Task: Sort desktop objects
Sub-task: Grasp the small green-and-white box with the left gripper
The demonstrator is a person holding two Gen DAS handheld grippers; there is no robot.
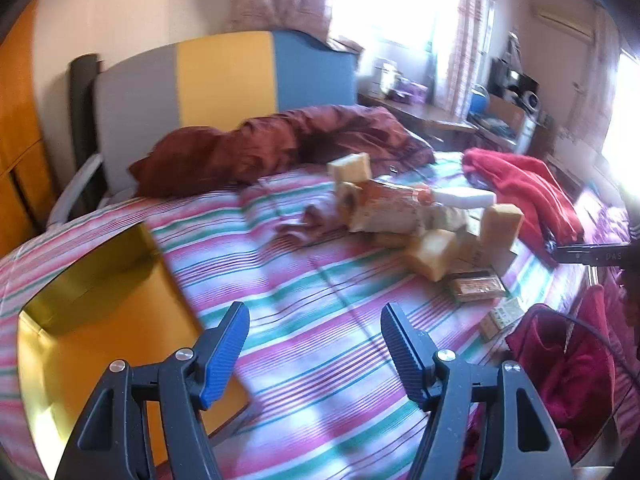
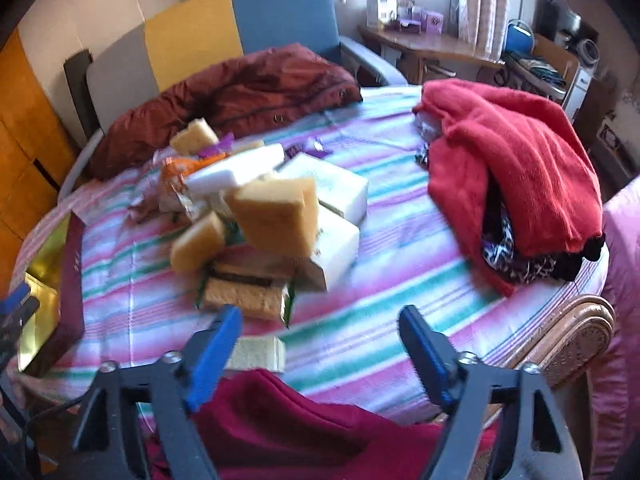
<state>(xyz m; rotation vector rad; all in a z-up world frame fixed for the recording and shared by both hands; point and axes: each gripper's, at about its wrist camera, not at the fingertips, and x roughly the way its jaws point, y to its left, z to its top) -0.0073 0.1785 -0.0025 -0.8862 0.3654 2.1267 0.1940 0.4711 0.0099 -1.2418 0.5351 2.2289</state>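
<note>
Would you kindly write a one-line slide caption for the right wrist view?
Open right hand-held gripper above a striped bedspread, facing a pile of sponges and boxes, red blanket alongside.

Sponges (image 2: 276, 216) piled mid-bed — tray (image 1: 100, 344) left, sweater (image 2: 516, 172) right.

Pink-green-white striped bedsheet (image 2: 384, 216), yellow sponges (image 2: 276, 216), red sweater (image 2: 516, 160).
</note>
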